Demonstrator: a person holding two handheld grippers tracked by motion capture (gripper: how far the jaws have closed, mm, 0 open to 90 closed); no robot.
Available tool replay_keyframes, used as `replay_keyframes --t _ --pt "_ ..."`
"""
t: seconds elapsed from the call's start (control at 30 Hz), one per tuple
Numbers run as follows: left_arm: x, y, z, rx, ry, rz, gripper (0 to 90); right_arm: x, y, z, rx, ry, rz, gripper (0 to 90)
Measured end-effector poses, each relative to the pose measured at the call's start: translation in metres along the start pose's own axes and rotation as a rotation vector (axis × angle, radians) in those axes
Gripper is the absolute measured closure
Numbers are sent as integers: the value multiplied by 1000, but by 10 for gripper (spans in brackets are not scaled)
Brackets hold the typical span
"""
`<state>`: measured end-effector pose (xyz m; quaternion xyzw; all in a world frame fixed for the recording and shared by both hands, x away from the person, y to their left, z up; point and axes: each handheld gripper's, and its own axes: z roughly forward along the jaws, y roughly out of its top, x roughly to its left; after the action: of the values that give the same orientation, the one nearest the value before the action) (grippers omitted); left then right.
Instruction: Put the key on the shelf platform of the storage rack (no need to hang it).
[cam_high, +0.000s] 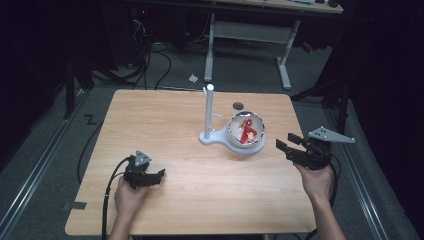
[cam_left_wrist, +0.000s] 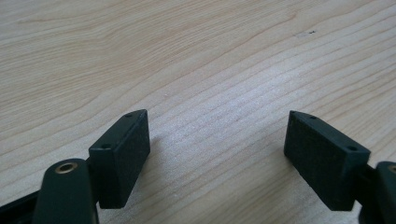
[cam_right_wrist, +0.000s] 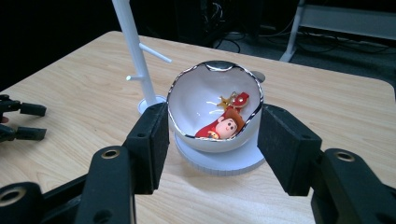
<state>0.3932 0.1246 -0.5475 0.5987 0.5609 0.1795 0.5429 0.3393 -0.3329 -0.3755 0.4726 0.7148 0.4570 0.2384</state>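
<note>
A white bowl (cam_high: 231, 127) with a silver rim sits on a white round disc at the table's middle right. In it lies a small toy figure (cam_high: 247, 132) in red with a brown hat. In the right gripper view the bowl (cam_right_wrist: 196, 100) and the toy figure (cam_right_wrist: 225, 127) show beyond the jaws. My right gripper (cam_high: 286, 141) hovers just right of the bowl, apart from it, open and holding nothing (cam_right_wrist: 215, 135). My left gripper (cam_high: 159, 176) rests low at the front left, open over bare wood (cam_left_wrist: 217, 144).
A white peg stand (cam_high: 208, 112) rises just left of the bowl; the right gripper view shows its pegs (cam_right_wrist: 135, 51). A small dark round spot (cam_high: 238, 105) lies behind the bowl. The table's right edge (cam_high: 299, 150) runs close under my right gripper.
</note>
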Motion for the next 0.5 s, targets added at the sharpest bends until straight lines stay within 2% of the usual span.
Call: replay_keyframes --t 0.5 --pt "0 0 0 0 0 0 228 11 -17 -8 -34 34 -2 438"
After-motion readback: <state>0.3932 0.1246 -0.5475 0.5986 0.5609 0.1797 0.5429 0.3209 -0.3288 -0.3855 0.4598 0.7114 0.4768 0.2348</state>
